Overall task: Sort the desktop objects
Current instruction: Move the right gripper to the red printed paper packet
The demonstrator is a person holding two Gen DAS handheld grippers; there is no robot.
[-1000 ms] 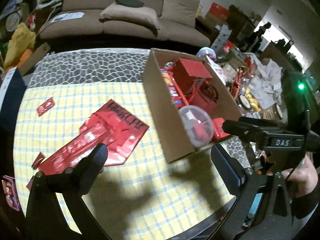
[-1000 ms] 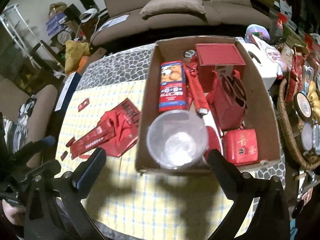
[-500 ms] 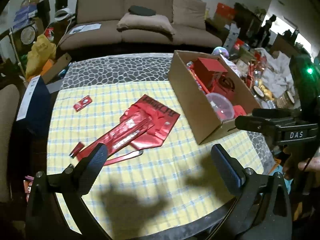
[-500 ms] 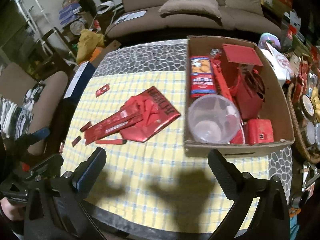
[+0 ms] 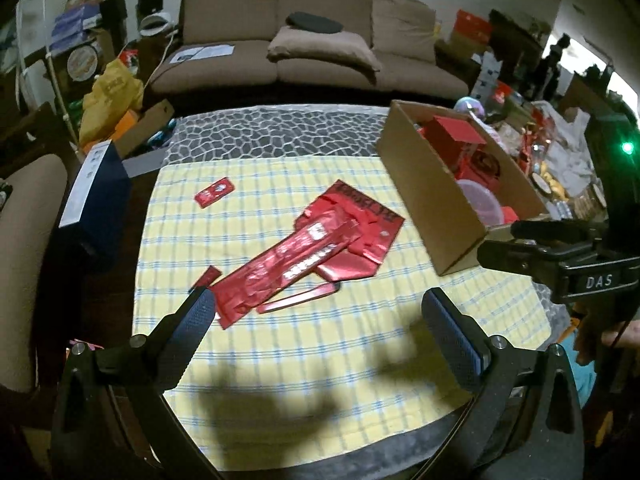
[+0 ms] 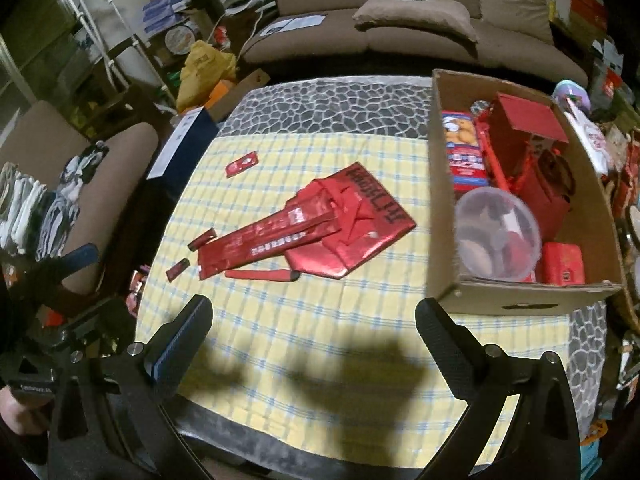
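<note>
box (image 6: 520, 304): already pretty full, at 3 o'clock
left: red wrappers (image 6: 320, 228) mid-table, scraps (image 6: 202, 239) at 9
left gripper (image 5: 318, 318): wide, empty
right gripper (image 6: 314, 316): wide, empty

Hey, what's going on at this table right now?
A person is sorting red items into a cardboard box on a checked tablecloth. Both the left gripper and the right gripper hang open and empty above the near edge. The box already holds a clear lidded tub and red packages; a pile of red packets and small scraps are not yet boxed.
</note>
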